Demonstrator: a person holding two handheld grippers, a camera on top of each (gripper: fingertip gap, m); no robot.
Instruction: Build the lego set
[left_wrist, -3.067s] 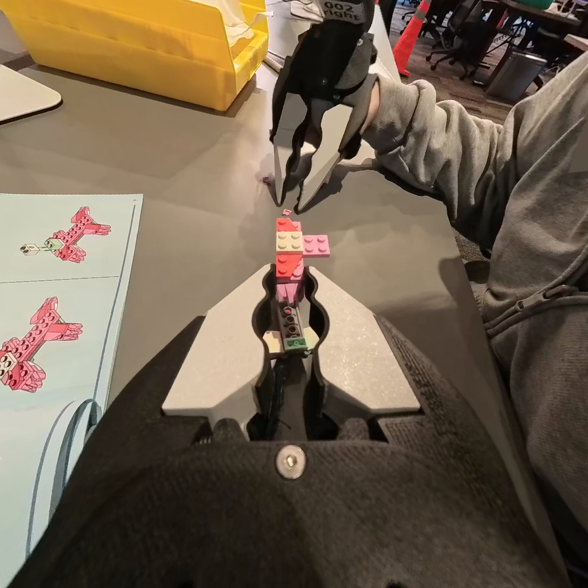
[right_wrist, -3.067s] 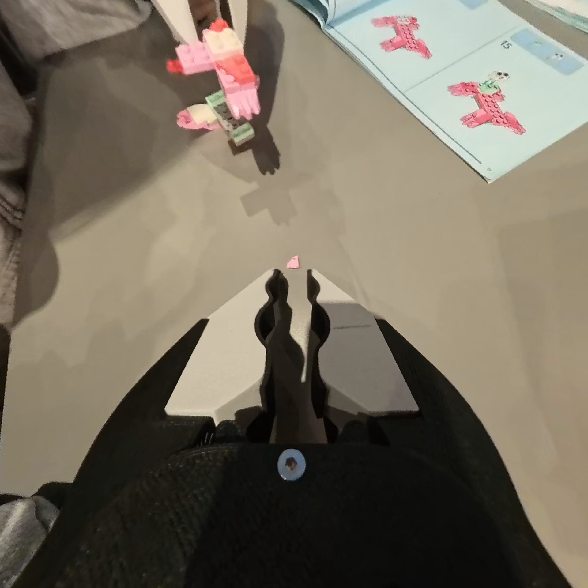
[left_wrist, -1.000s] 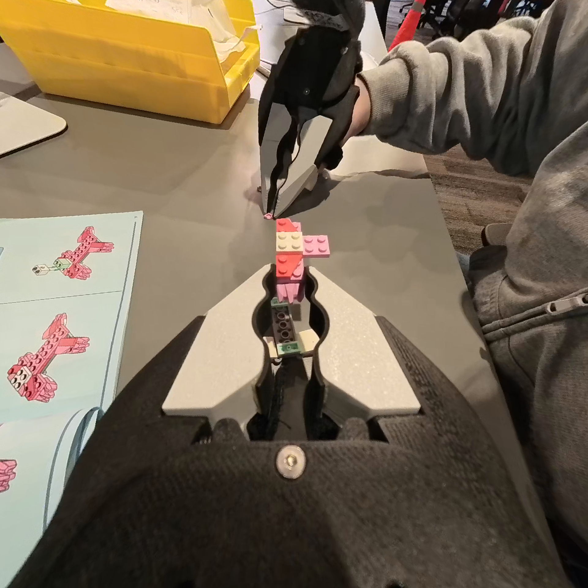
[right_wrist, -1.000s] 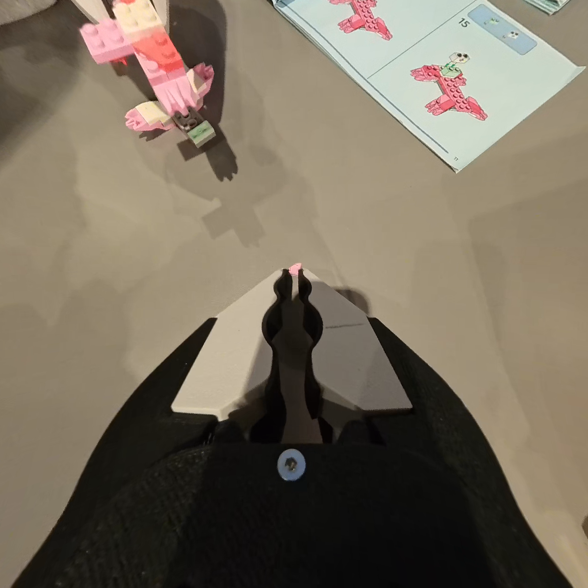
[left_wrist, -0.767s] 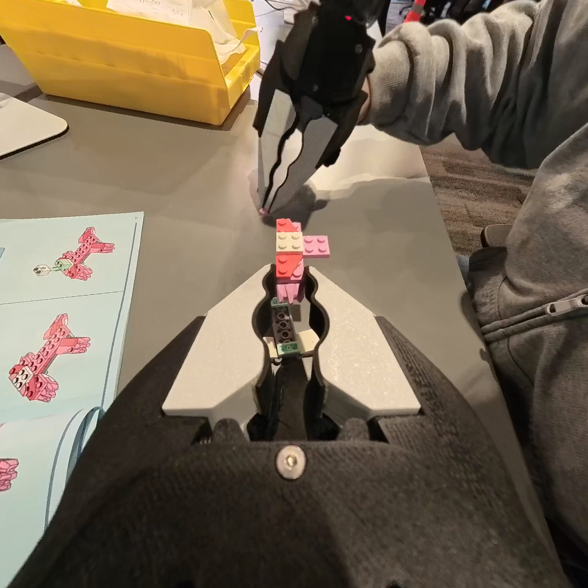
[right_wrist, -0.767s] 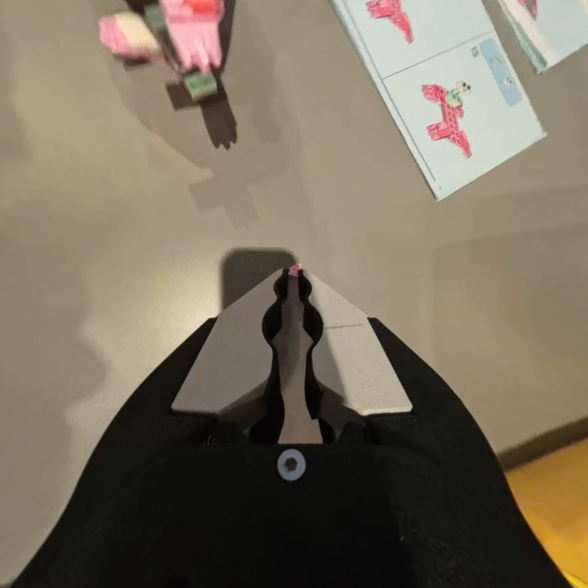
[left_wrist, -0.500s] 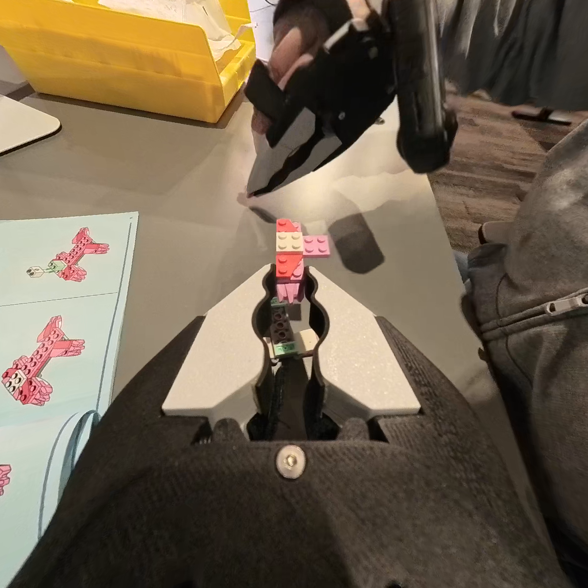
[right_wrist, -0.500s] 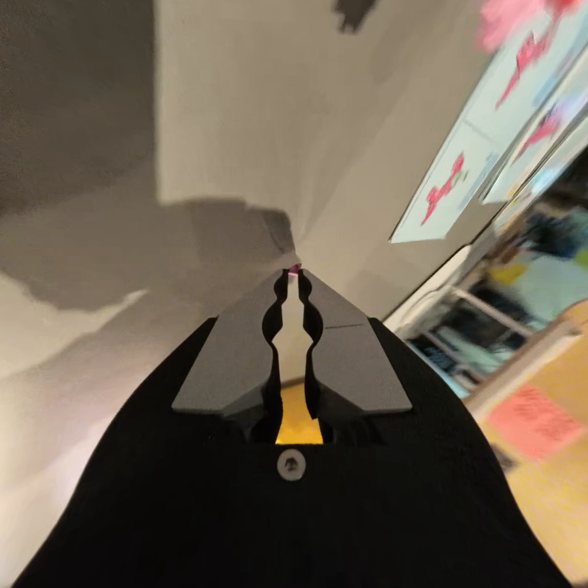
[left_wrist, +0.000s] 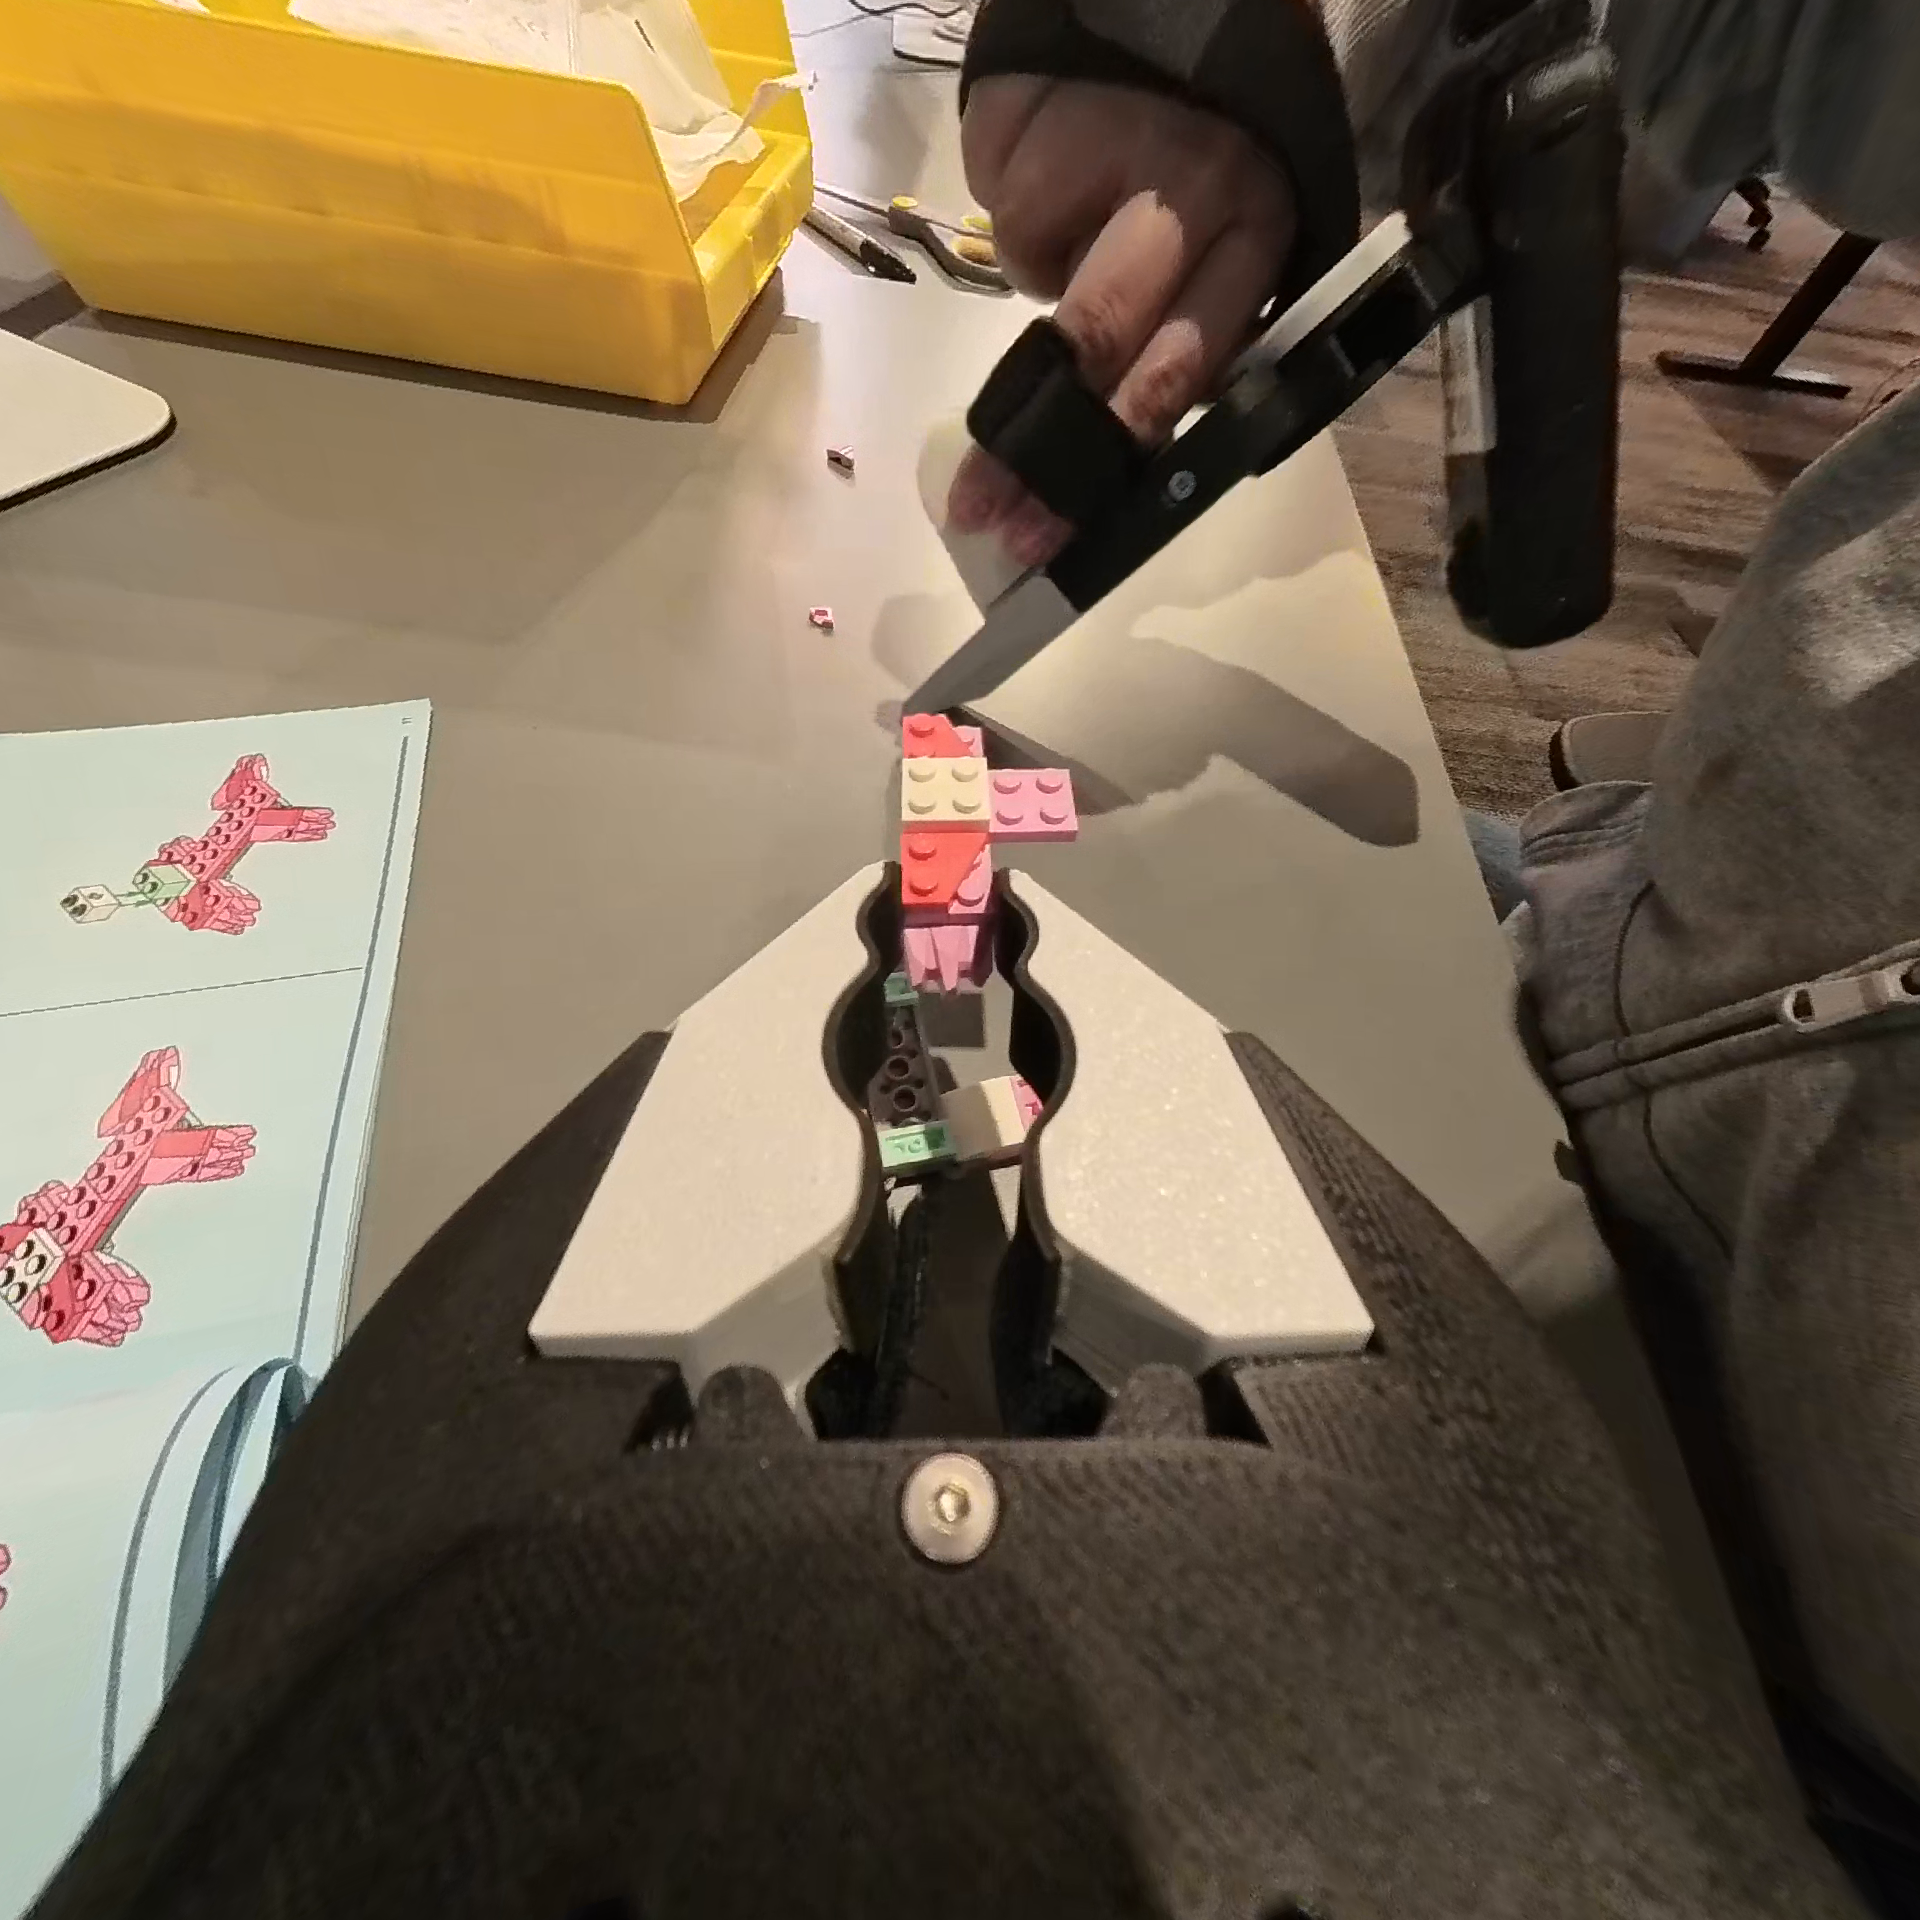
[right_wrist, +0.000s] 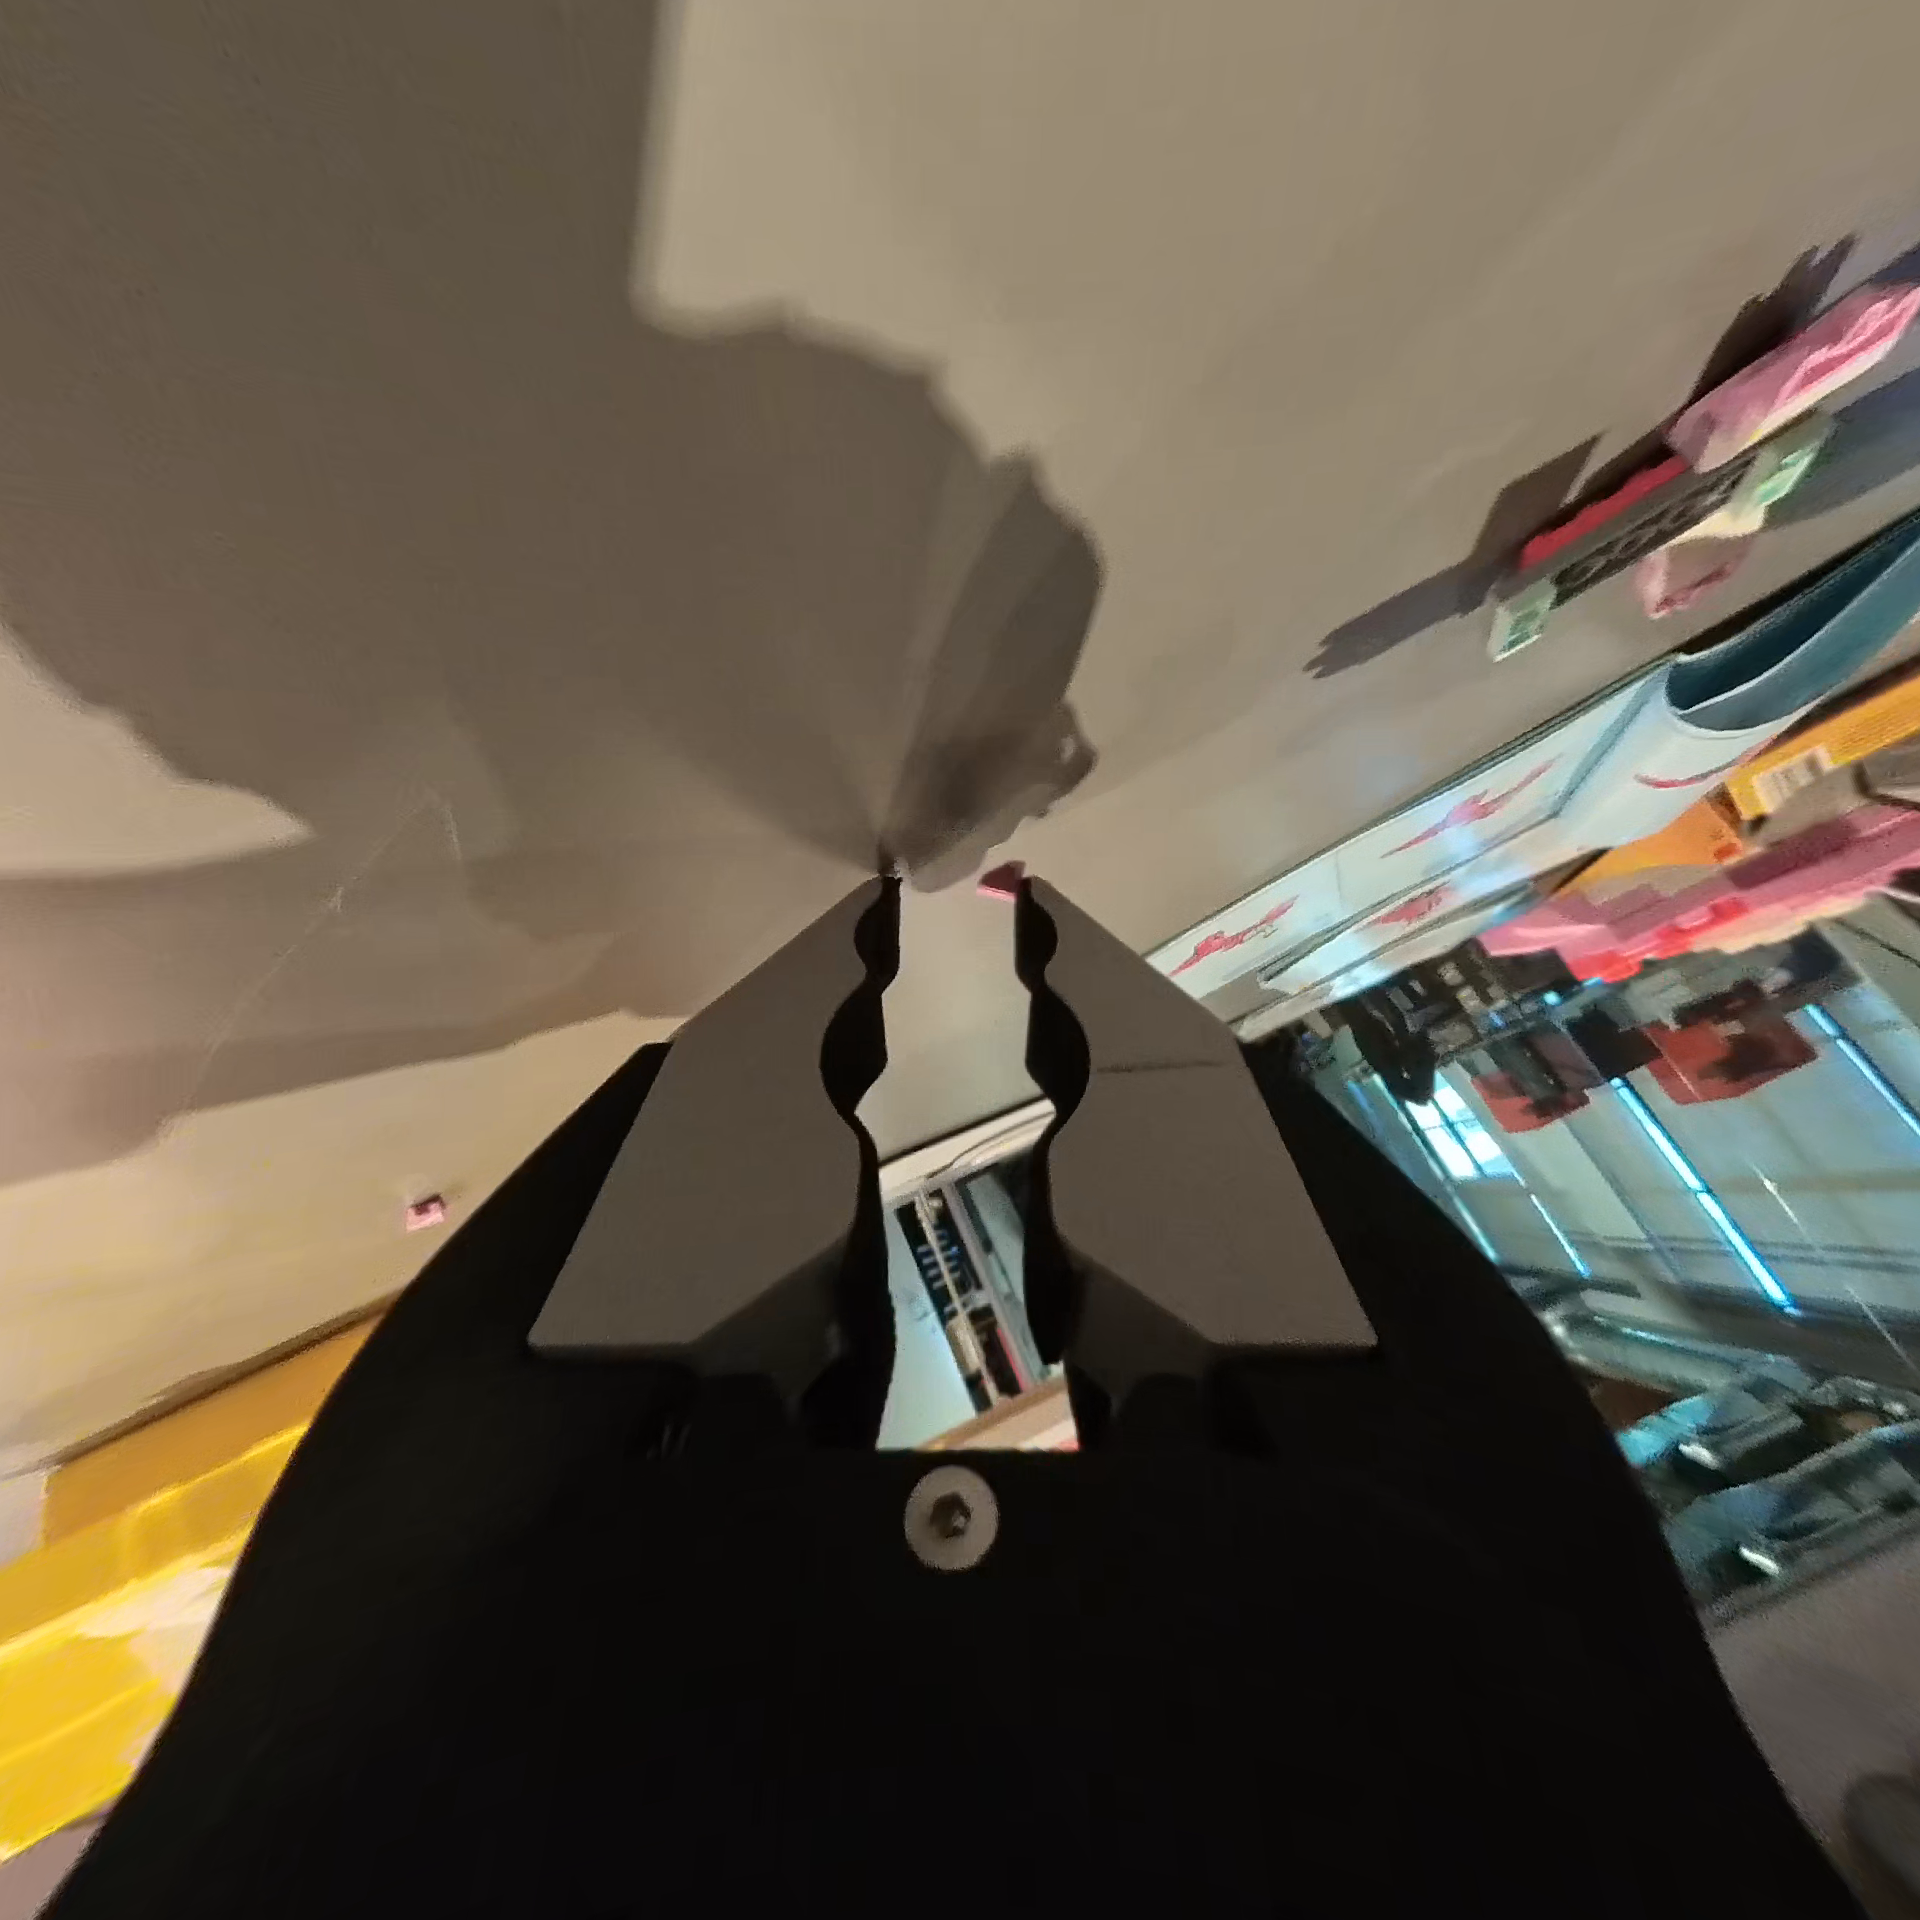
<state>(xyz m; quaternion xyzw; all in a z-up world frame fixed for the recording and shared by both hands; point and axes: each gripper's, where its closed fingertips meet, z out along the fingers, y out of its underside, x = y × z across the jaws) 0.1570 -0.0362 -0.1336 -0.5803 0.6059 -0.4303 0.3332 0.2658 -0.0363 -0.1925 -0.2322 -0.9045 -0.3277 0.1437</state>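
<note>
Left gripper (left_wrist: 943, 883) was clamped on the pink, red and cream brick animal (left_wrist: 940, 821), pinching its pink mid-section and holding it up off the table, with the dark studded bar and green plate end sitting back in the jaw hollow. Right gripper (right_wrist: 954, 883) had its jaws parted, a clear gap between the tips. In the left wrist view it came in from upper right, held by a person's hand (left_wrist: 1132, 187), tip right at the red top end of the animal.

Large grey table (left_wrist: 582, 582) was under everything. Yellow plastic bin (left_wrist: 395, 208) sat at the far left. Pale blue instruction booklet (left_wrist: 208, 935) lay open on the left, well apart from the build. Tiny pink piece (right_wrist: 1000, 881) showed just off the right gripper's right fingertip. The right wrist view was blurred, so I could not tell whether it was seated on the animal, stuck to the finger or loose. Two other small pinkish bits (left_wrist: 821, 617) lay on the table beyond the build.

Step in hand, as I judge it: fitting the tiny pink piece onto the top end of the animal. To do it well:
- left grip should stay firm and not twist, since the press will lever against a narrow pinch
- the piece should be squared over its stud before any push
- press straight down along the stud axis, lightly
- check it sits flush before backing off, so it does not come away on the fingertip
</note>
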